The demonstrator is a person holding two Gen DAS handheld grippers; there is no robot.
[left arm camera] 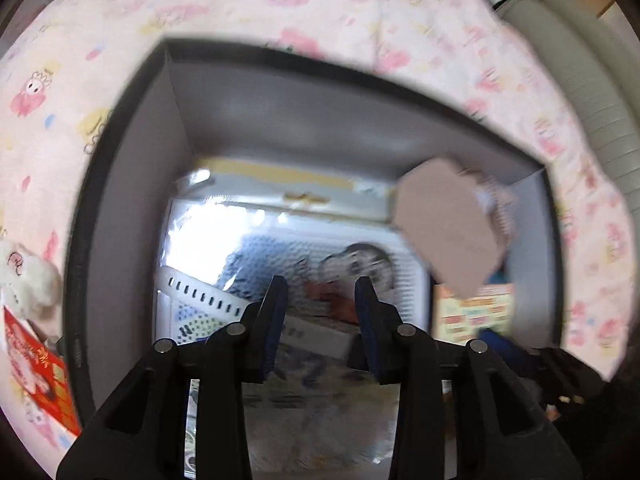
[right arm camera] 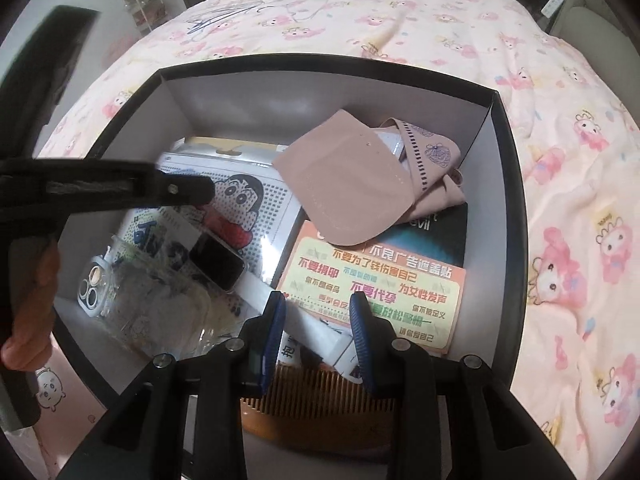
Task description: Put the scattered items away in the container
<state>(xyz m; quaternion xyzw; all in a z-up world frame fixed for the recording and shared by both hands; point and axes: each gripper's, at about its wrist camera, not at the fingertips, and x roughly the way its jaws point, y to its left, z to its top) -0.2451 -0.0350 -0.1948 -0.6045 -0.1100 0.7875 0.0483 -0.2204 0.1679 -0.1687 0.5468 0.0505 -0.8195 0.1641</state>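
A black box with grey inner walls (right arm camera: 496,128) sits on the bed; it also shows in the left wrist view (left arm camera: 132,168). Inside lie a cartoon bead-board pack (right arm camera: 248,200), a tan pouch (right arm camera: 348,188), an orange sticker sheet (right arm camera: 380,284), a clear phone case (right arm camera: 120,280), a smartwatch (right arm camera: 218,264) and a wooden comb (right arm camera: 316,396). My right gripper (right arm camera: 318,312) is open above the watch's white strap. My left gripper (left arm camera: 320,292) is open and empty over the box; it also shows in the right wrist view (right arm camera: 188,190).
The bed has a pink cartoon quilt (right arm camera: 560,160). In the left wrist view a white plush toy (left arm camera: 24,276) and a red card (left arm camera: 36,376) lie on the quilt left of the box. A grey chair (left arm camera: 580,80) stands beyond the bed.
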